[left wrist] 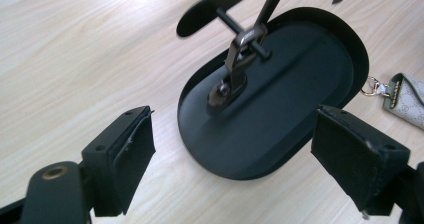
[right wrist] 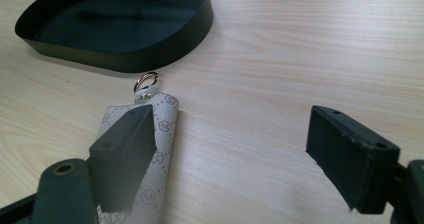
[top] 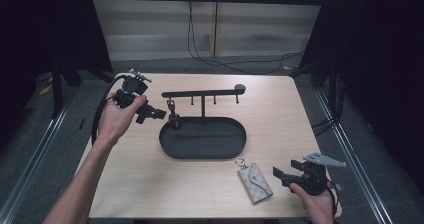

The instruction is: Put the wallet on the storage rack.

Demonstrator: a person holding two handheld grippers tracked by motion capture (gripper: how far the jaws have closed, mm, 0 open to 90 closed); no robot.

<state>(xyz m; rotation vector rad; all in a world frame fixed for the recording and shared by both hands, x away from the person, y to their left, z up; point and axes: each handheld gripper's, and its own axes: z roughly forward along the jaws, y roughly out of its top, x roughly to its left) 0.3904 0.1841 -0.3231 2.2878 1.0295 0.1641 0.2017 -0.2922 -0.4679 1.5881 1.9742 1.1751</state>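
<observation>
A black oval tray (top: pixel 202 154) carries a stand with a hook bar (top: pixel 200 92). From the bar's left hook hangs a dark metal key fob (top: pixel 173 116), its lower end down at the tray floor (left wrist: pixel 300 99). My left gripper (top: pixel 152 115) is held just left of the fob, open, and nothing is between its jaws (left wrist: pixel 232 124); the fob (left wrist: pixel 235 71) hangs ahead of them. A grey patterned key pouch (top: pixel 255 182) with a gold ring lies flat in front of the tray. My right gripper (top: pixel 287 170) rests open to the pouch's right, its left jaw over the pouch's edge (right wrist: pixel 162 134).
The bar has further bare hooks to the right of the fob. The tray's wall (right wrist: pixel 125 54) stands close behind the pouch. Bare wooden tabletop (top: pixel 280 114) lies to the right of the tray. Cables run across the floor behind the table.
</observation>
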